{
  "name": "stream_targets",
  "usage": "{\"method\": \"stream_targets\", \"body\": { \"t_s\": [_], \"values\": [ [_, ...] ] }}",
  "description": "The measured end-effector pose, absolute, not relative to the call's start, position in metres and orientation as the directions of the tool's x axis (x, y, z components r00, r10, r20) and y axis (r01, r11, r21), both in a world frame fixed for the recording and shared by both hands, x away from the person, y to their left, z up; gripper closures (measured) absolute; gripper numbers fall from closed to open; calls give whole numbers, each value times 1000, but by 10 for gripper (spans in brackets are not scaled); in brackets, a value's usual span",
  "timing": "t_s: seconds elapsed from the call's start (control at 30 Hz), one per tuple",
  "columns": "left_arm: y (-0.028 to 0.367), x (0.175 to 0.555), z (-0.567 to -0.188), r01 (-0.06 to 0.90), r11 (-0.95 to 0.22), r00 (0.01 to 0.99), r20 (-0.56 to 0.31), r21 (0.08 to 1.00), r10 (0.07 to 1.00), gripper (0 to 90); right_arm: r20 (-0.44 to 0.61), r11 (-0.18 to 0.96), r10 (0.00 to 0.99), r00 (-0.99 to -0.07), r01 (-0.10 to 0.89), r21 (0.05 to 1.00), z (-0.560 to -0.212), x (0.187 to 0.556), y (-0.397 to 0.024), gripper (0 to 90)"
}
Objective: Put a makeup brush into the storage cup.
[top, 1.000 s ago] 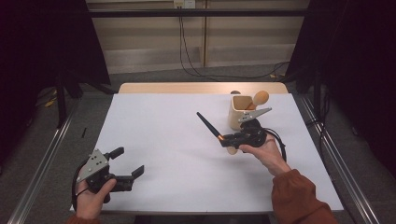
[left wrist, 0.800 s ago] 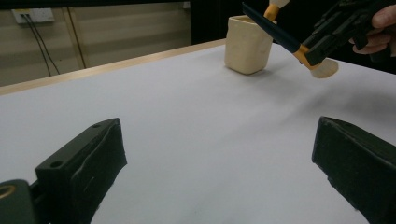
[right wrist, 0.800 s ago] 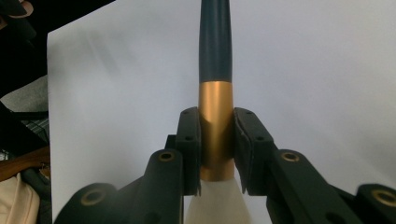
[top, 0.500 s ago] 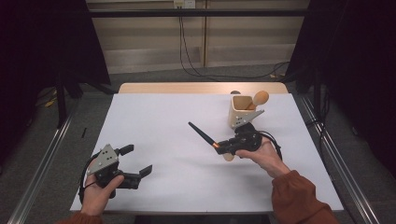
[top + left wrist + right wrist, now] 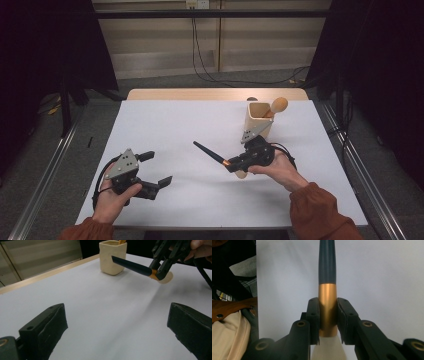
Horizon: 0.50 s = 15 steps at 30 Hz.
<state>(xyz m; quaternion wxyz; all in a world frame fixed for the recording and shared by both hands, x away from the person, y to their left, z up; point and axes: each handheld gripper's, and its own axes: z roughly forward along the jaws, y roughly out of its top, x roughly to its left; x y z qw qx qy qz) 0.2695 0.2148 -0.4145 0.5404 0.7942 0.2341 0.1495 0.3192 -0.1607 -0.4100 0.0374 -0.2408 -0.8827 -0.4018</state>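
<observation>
My right gripper (image 5: 231,165) is shut on a brush (image 5: 207,152) just in front of a cream holder cup (image 5: 259,120). The brush has a dark handle, a gold ferrule (image 5: 327,305) and pale bristles, and its handle points left and away over the white table (image 5: 175,120). In the right gripper view both pads clamp the ferrule. My left gripper (image 5: 159,167) hovers at the near left, open, nothing between its fingers (image 5: 45,327). Its view looks across at the brush (image 5: 130,265), the right gripper (image 5: 160,267) and the cup (image 5: 111,257).
A wooden spoon (image 5: 277,106) stands in the cup. A bare wooden strip (image 5: 215,94) runs along the table's far edge. Metal rails (image 5: 45,185) flank the table on both sides, and cables hang behind it.
The left gripper has shifted right, toward the table's middle. The right gripper has drawn the brush nearer and slightly left, away from the cup.
</observation>
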Motion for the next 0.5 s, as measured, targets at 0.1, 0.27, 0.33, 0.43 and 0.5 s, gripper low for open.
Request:
{"method": "stream_targets", "body": {
  "t_s": [0.1,0.27,0.33,0.43,0.5],
  "values": [
    [212,272,-414,207,-326,857,-10,922,515,24,256,587,383,-887,448,674,-409,318,-158,735],
    [207,274,-413,198,-359,873,2,912,488,23,247,623,355,-902,425,657,-408,316,-153,735],
    [205,274,-412,192,-371,882,6,909,471,22,249,641,343,-906,419,643,-408,316,-151,735],
    [201,275,-410,184,-390,892,14,902,452,23,248,662,326,-912,407,630,-409,317,-149,735],
    [198,276,-408,181,-400,899,15,898,439,22,250,672,320,-914,405,620,-410,317,-148,735]
  ]
}}
